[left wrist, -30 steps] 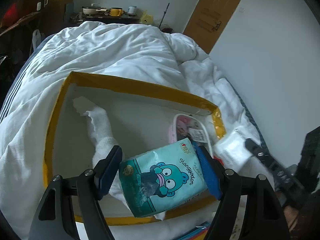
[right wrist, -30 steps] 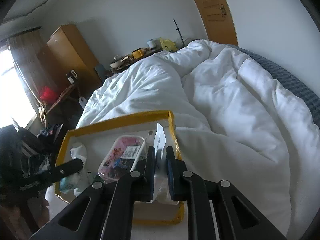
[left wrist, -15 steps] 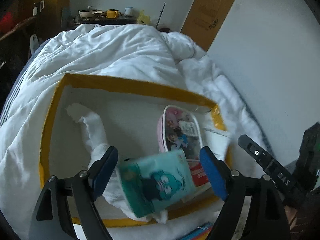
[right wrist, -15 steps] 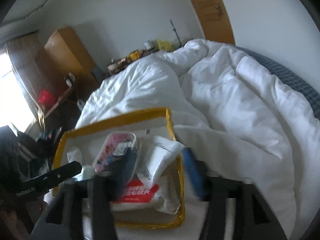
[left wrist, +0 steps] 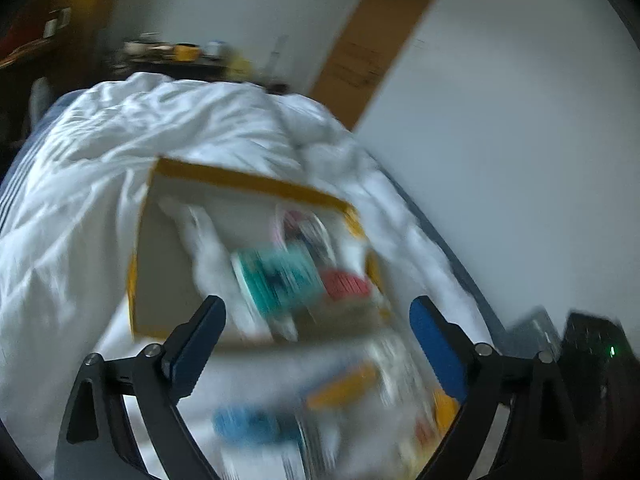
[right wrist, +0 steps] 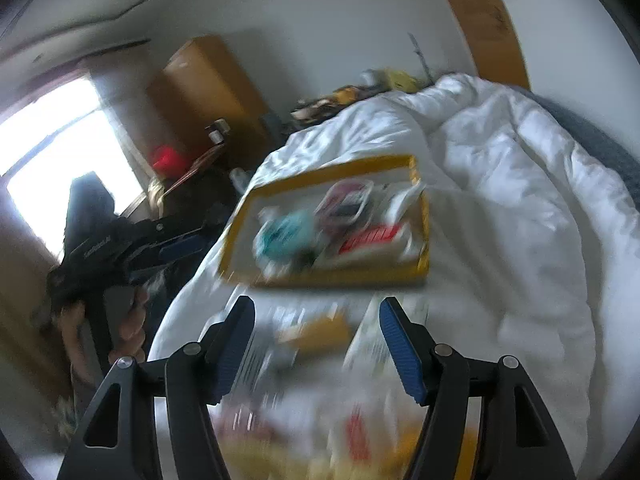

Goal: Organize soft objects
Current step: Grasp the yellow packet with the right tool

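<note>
In the left wrist view your left hand-held gripper [left wrist: 316, 344] is opening with nothing between its jaws, and the yellow-rimmed box [left wrist: 248, 180] on the bed already holds a teal pack [left wrist: 280, 276] and other soft packs. In the right wrist view your right hand-held gripper [right wrist: 316, 346] is also opening and empty, while blurred packets [right wrist: 316, 332] lie on the duvet [right wrist: 520, 220] near the box, so I judge the sorting only partly done.

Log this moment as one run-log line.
left gripper: opening, empty | right gripper: opening, empty | teal tissue pack: in yellow-rimmed box
</note>
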Demonstrator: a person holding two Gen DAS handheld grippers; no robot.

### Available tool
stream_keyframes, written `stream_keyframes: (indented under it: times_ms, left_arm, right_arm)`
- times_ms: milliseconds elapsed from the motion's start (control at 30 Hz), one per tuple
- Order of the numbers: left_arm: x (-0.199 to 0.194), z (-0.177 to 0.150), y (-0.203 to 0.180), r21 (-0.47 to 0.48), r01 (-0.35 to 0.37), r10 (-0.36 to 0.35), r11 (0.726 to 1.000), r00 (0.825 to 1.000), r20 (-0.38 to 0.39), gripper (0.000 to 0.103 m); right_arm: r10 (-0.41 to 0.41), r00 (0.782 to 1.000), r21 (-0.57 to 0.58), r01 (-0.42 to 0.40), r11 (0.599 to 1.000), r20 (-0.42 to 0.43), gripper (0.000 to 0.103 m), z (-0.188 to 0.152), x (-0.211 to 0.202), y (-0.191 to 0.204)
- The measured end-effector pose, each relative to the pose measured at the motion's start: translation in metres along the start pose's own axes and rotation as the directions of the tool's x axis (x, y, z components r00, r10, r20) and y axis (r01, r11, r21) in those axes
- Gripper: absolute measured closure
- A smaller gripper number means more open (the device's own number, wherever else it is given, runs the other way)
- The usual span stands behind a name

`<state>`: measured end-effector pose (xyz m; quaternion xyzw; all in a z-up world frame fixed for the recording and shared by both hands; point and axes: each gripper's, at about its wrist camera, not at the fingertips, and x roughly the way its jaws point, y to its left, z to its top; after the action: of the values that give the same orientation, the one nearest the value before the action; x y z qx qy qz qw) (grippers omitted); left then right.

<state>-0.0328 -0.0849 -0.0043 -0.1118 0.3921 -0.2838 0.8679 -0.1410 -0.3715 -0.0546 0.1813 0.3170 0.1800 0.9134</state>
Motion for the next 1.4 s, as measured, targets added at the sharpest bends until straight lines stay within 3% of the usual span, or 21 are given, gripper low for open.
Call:
stream_keyframes:
  times_ms: [67, 133, 300, 400, 567, 700, 967, 1167, 1300, 1400]
  left_arm:
    - [-0.015, -0.031, -0.009, 0.036, 0.037, -0.036, 0.999, 0.999, -0.022, 0.01]
    - [-0.026, -0.061, -0.012, 0.039, 0.041, -0.039, 0.998, 0.998, -0.04, 0.01]
    - [-0.035, -0.096, -0.014, 0.0, 0.063, -0.062, 0.998, 0.991, -0.12, 0.01]
    - [-0.039, -0.1, -0.021, 0.026, 0.013, -0.01, 1.0, 0.993, -0.118, 0.01]
    - [-0.034, -0.102, -0.02, 0.042, 0.004, 0.002, 0.999, 0.99, -0.142, 0.01]
    - [-0.024, -0.107, -0.024, 0.047, 0.011, -0.002, 0.999, 0.983, -0.184, 0.01]
    - [-0.021, -0.115, -0.04, 0.126, 0.043, -0.015, 0.991, 0.977, -0.215, 0.01]
    - [-0.015, -0.117, -0.04, 0.121, 0.062, -0.032, 0.991, 0.97, -0.241, 0.01]
    - [-0.012, -0.12, -0.045, 0.133, 0.075, -0.038, 0.988, 0.965, -0.258, 0.01]
    - [-0.009, -0.12, -0.049, 0.146, 0.079, -0.038, 0.986, 0.963, -0.265, 0.01]
  right_arm:
    - [-0.018, 0.999, 0.001, 0.018, 1.0, 0.04, 0.032, -0.032, -0.019, 0.009]
    - [0.019, 1.0, 0.027, -0.019, 0.999, 0.005, 0.032, -0.047, -0.02, 0.014]
    - [0.015, 0.999, -0.039, -0.016, 0.999, -0.041, 0.032, -0.058, -0.012, 0.035]
    - [-0.049, 0.998, -0.03, 0.048, 0.998, -0.031, 0.032, -0.057, -0.016, 0.031]
    - [-0.145, 0.989, 0.05, 0.147, 0.988, -0.036, 0.032, -0.047, -0.019, 0.003]
    - [-0.148, 0.98, 0.108, 0.163, 0.981, -0.135, 0.032, -0.051, -0.003, -0.02]
    - [-0.168, 0.983, 0.078, 0.173, 0.982, -0.07, 0.032, -0.037, -0.026, -0.025]
    - [-0.235, 0.964, 0.025, 0.24, 0.97, -0.12, 0.032, -0.043, -0.032, -0.045]
    - [-0.143, 0.967, 0.102, 0.167, 0.981, -0.21, 0.027, -0.059, -0.015, -0.069]
    - [-0.162, 0.962, 0.072, 0.182, 0.981, -0.218, 0.027, -0.065, -0.008, -0.073]
